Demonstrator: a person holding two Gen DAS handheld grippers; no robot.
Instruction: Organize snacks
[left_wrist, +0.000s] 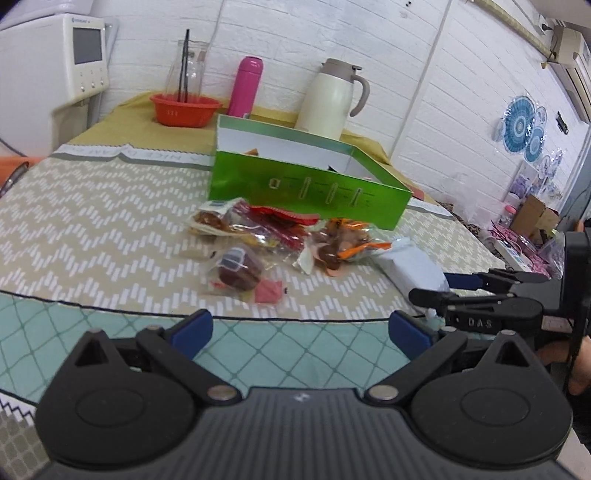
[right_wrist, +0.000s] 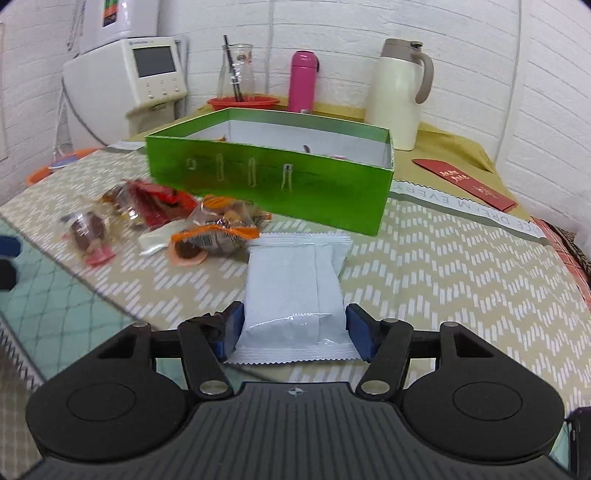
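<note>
White brick-pattern walls back a table (right_wrist: 461, 266) spread with a beige zigzag-print cloth. At the far left stands a white appliance with a small screen (right_wrist: 153, 70). Next along the back edge come a red plastic bowl (left_wrist: 184, 109) with a clear glass carafe (left_wrist: 186, 66) standing in or just behind it, then a pink flask (left_wrist: 245, 86) and a cream thermal jug (left_wrist: 332, 99). A green cardboard box (right_wrist: 269, 181), open at the top, sits in the middle of the cloth, with a few items just visible inside.

In front of the box lies a loose heap of snacks: a clear-wrapped brown cake (left_wrist: 236, 273) nearest the left, a red-wrapped snack pack (left_wrist: 273, 221) behind it, and an orange-trimmed packet (left_wrist: 340, 243) to their right. Just right of the heap lies a pale blue sachet (right_wrist: 295, 288), lengthwise toward the box.

The left gripper (left_wrist: 299, 328) hovers over the near table edge, jaws spread wide with nothing between them. The right gripper (right_wrist: 295, 328) has its blue pads on either side of the sachet's near end, pressing its sides. A red envelope (right_wrist: 465, 182) lies at the far right.
</note>
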